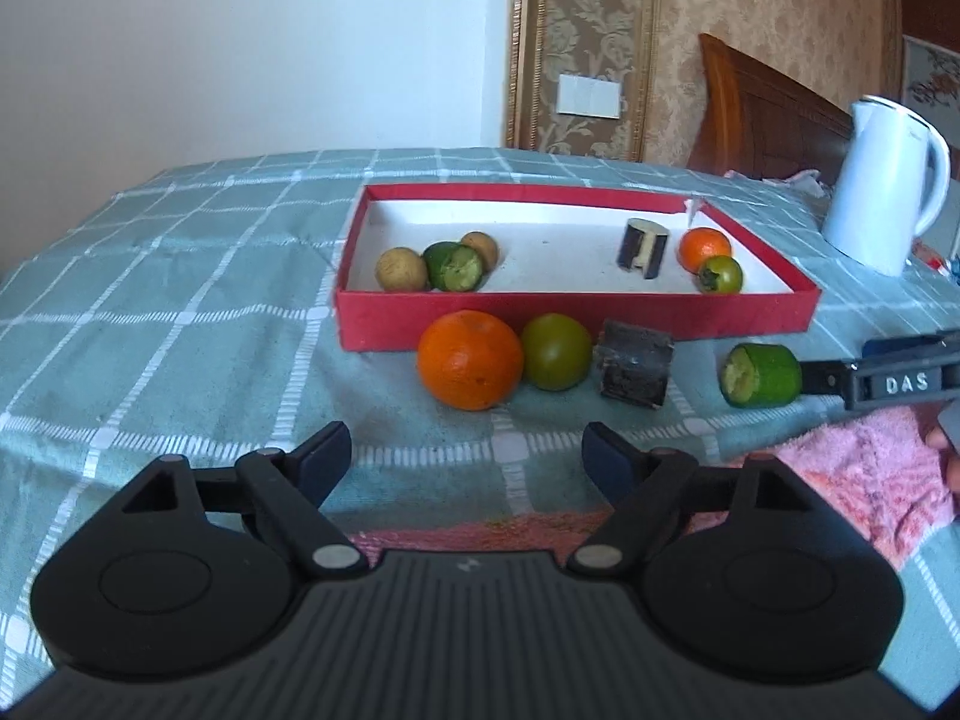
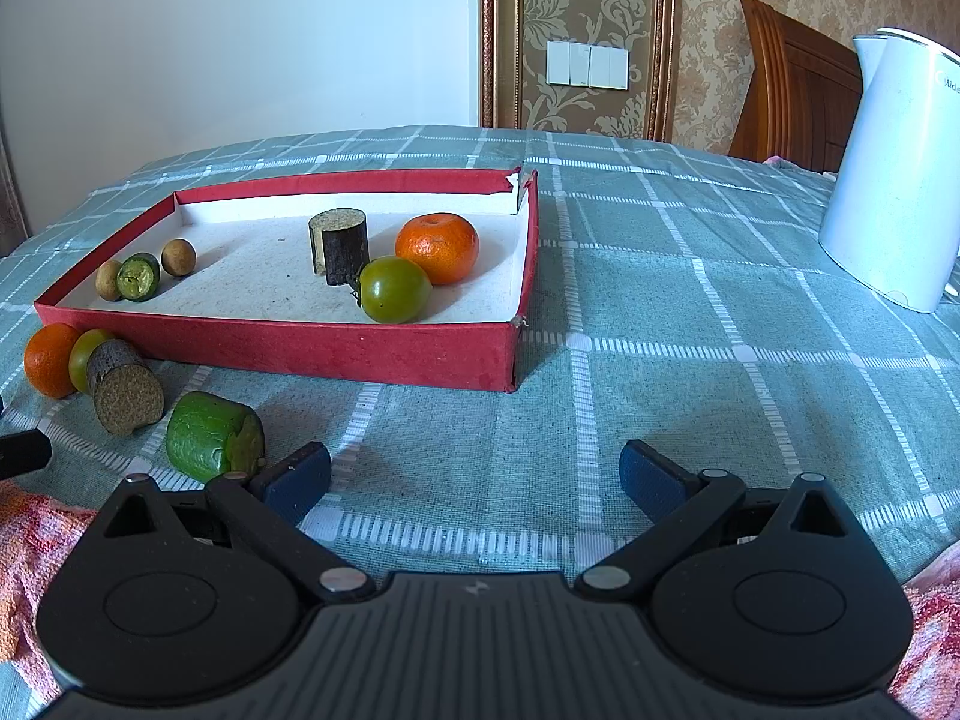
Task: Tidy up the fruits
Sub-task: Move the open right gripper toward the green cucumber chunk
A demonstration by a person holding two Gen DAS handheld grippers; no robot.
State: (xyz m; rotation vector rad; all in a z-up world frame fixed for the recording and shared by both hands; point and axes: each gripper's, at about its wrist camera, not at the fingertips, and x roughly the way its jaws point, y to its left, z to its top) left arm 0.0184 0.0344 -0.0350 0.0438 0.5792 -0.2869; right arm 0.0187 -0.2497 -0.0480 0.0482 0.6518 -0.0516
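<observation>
A red box (image 1: 576,315) (image 2: 300,348) with a white floor holds two brown longans, a green cucumber piece (image 1: 454,267), a dark sugarcane piece (image 1: 643,247), a small orange (image 1: 705,247) and a green tomato (image 1: 720,275). On the cloth in front of it lie a big orange (image 1: 470,359), a green tomato (image 1: 556,351), a dark sugarcane piece (image 1: 635,371) and a green cucumber piece (image 1: 762,375) (image 2: 213,437). My left gripper (image 1: 467,457) is open and empty, just short of the orange. My right gripper (image 2: 474,474) is open and empty; its left finger (image 2: 297,480) is beside the cucumber piece.
A white kettle (image 1: 882,186) (image 2: 894,168) stands at the right on the green checked tablecloth (image 2: 690,330). A pink towel (image 1: 864,480) lies at the near edge. A wooden chair back (image 1: 762,114) is behind the table.
</observation>
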